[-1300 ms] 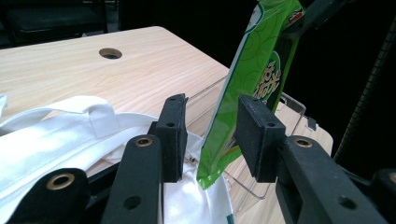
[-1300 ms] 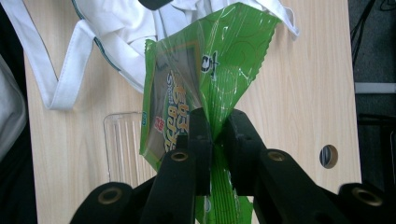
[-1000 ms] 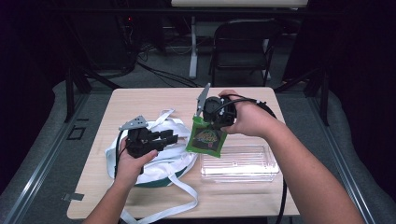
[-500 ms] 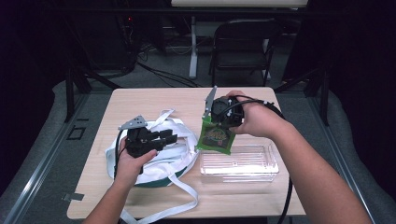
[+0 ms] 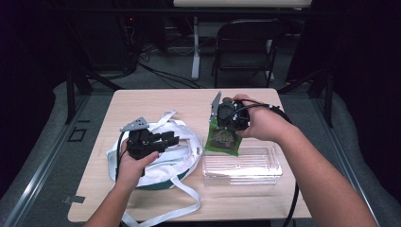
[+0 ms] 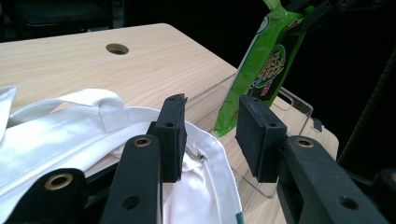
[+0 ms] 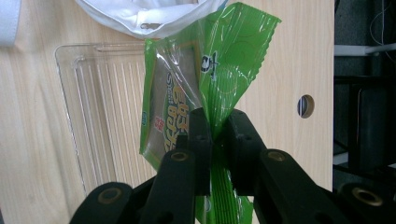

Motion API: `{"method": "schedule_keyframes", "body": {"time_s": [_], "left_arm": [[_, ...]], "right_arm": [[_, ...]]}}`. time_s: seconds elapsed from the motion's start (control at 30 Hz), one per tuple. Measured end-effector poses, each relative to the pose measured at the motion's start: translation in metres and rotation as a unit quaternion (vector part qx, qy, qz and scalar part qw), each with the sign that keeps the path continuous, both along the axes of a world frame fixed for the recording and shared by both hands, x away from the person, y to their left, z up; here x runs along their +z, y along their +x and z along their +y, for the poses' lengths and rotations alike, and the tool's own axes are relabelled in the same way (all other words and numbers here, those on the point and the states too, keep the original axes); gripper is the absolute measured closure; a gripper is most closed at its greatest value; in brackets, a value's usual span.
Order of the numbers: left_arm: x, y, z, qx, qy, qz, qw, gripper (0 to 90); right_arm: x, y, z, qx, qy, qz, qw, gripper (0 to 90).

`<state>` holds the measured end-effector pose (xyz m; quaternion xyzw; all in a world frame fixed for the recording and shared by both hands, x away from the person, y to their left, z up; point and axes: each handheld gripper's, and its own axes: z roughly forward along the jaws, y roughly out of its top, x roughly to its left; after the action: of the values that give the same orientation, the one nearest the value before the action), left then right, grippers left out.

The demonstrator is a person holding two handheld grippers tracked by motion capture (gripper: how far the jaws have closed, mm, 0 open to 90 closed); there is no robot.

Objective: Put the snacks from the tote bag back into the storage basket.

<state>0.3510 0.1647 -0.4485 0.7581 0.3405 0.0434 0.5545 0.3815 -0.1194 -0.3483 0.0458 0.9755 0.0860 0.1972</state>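
A green snack packet [image 5: 222, 140] hangs by its top from my right gripper [image 5: 222, 124], which is shut on it and points down. The packet [image 7: 187, 93] dangles over the far left corner of a clear plastic tray [image 5: 246, 171]. A white cloth bag with long straps [image 5: 165, 163] lies on the left of the table. My left gripper [image 5: 171, 140] rests at the bag's rim with its jaws apart. In the left gripper view the rim [image 6: 205, 186] lies against the left pad [image 6: 170, 137] and the right pad is clear of it. The packet [image 6: 261, 70] hangs beyond.
The wooden table [image 5: 156, 101] has a round cable hole [image 7: 305, 106] near its far edge. A folding chair [image 5: 246, 42] stands behind the table, with cables on the floor. One bag strap [image 5: 189, 208] trails toward the table's front edge.
My right gripper has carried the green packet a little to the right, closer over the clear tray. The left gripper and the bag have stayed still.
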Motion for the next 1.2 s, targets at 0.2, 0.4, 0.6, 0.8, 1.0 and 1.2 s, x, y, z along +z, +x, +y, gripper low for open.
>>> {"method": "schedule_keyframes", "body": {"time_s": [0.2, 0.4, 0.6, 0.8, 1.0, 1.2], "left_arm": [[-0.001, 0.001, 0.0, 0.002, 0.0, 0.001, 1.0, 62.4], [-0.002, 0.001, 0.0, 0.002, -0.001, 0.002, 1.0, 62.4], [-0.002, 0.001, 0.0, 0.003, 0.0, 0.002, 1.0, 62.4], [-0.002, 0.001, 0.001, 0.004, -0.001, 0.003, 1.0, 62.4], [-0.003, 0.002, 0.001, 0.005, 0.001, 0.003, 1.0, 62.4], [-0.002, 0.002, 0.002, 0.007, -0.001, 0.002, 1.0, 62.4]], "right_arm": [[-0.004, 0.0, -0.001, 0.002, -0.008, -0.007, 0.9999, 81.3], [-0.008, 0.001, -0.002, 0.003, -0.009, -0.013, 0.9999, 81.4], [-0.014, 0.002, -0.001, 0.005, -0.022, -0.018, 0.9996, 81.3], [-0.022, 0.004, 0.0, 0.005, -0.024, -0.017, 0.9996, 81.3], [-0.03, 0.007, 0.002, 0.007, -0.03, -0.018, 0.9993, 81.3], [-0.034, 0.01, 0.003, 0.006, -0.031, -0.023, 0.9993, 81.3]]}}
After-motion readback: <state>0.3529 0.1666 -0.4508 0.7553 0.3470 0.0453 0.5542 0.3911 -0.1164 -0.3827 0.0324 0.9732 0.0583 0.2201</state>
